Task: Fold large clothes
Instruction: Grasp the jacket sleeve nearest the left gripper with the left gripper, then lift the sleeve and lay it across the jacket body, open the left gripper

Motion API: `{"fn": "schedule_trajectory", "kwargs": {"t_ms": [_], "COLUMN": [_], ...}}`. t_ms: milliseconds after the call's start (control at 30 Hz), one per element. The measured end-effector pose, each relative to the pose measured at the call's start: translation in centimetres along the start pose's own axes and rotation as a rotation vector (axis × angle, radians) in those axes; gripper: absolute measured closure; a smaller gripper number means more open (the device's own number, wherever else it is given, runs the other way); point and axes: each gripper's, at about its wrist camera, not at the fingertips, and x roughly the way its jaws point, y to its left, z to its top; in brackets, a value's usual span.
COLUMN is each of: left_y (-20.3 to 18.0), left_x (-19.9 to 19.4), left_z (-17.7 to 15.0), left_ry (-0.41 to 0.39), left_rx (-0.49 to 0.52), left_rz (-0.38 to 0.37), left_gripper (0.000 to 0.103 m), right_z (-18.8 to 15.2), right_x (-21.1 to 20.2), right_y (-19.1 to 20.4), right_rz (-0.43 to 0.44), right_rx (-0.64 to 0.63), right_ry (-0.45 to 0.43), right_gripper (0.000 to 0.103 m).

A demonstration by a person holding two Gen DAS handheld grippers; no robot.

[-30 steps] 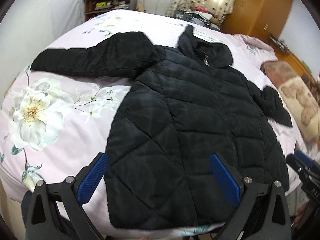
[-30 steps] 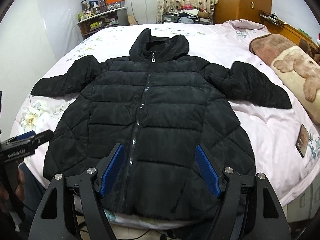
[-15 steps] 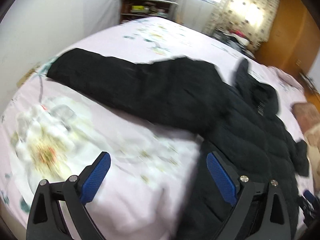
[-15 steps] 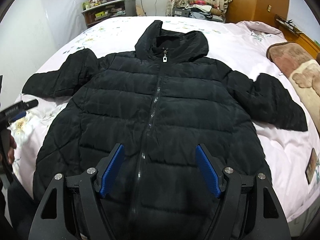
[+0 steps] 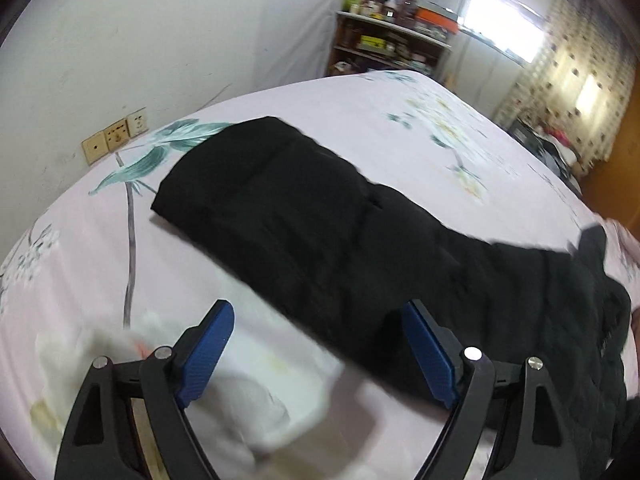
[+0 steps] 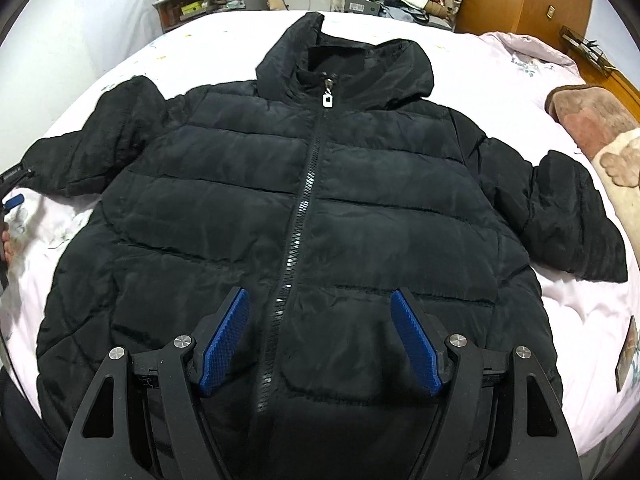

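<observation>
Reaching toward the outstretched sleeve of a black puffer jacket (image 6: 320, 208) spread flat, zipped, on a floral bedsheet (image 5: 360, 112).

Left gripper (image 5: 320, 352) hovered wide open and empty, just short of the sleeve (image 5: 304, 216), its view blurred. Right gripper (image 6: 320, 336) hung equally wide open over the jacket's lower front, gripping nothing. Judged risk: slippery, puffy fabric could slide out of a shallow 1-layer pinch, or the sheet could get caught too.

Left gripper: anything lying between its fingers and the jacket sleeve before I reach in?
Nothing but bare floral bedsheet. The left wrist view shows the open left gripper apart from the black sleeve, sheet alone between.
</observation>
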Motion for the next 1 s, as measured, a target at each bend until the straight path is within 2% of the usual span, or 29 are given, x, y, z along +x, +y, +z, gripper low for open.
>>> {"fn": "schedule_trajectory", "kwargs": {"t_ms": [100, 167, 200, 233, 267, 300, 333, 467, 633, 833, 1000], "left_y": [0.4, 0.1, -0.2, -0.4, -0.3, -0.4, -0.3, -1.1, -4.4, -11.1, -17.8], "left_x": [0.9, 1.2, 1.2, 1.2, 1.4, 1.1, 0.7, -2.7, -10.0, -18.4, -21.8], "left_z": [0.3, 0.2, 0.0, -0.1, 0.2, 0.2, 0.5, 1.6, 2.6, 2.6, 1.0], "left_ry": [-0.025, -0.046, -0.056, -0.057, -0.055, -0.052, -0.051, -0.077, -0.149, -0.203, -0.179], "left_rx": [-0.004, 0.016, 0.033, 0.047, 0.052, 0.053, 0.052, 0.057, 0.123, 0.253, 0.344], "left_rz": [0.023, 0.040, 0.051, 0.060, 0.054, 0.046, 0.034, -0.043, -0.200, -0.405, -0.555], "left_gripper": [0.016, 0.022, 0.035, 0.054, 0.063, 0.084, 0.090, 0.094, 0.095, 0.096, 0.096], "right_z": [0.2, 0.2, 0.2, 0.3, 0.2, 0.1, 0.1, -0.4, -1.2, -2.2, -3.0], "right_x": [0.8, 1.2, 1.3, 1.5, 1.6, 1.6, 1.6, 1.1, -0.2, -2.6, -4.6], "right_y": [-0.4, -0.8, -1.0, -1.2, -1.3, -1.4, -1.5, -2.0, -2.5, -3.7, -5.5], "right_rz": [-0.011, -0.018, -0.020, -0.023, -0.025, -0.027, -0.030, -0.030, -0.019, -0.003, -0.006], "right_rx": [0.008, 0.017, 0.022, 0.028, 0.032, 0.035, 0.038, 0.053, 0.066, 0.095, 0.134], "right_ry": [0.014, 0.020, 0.022, 0.024, 0.025, 0.026, 0.027, 0.028, 0.012, -0.032, -0.066], "right_gripper": [0.030, 0.030, 0.030, 0.030, 0.030, 0.030, 0.030, 0.030, 0.030, 0.030, 0.030]}}
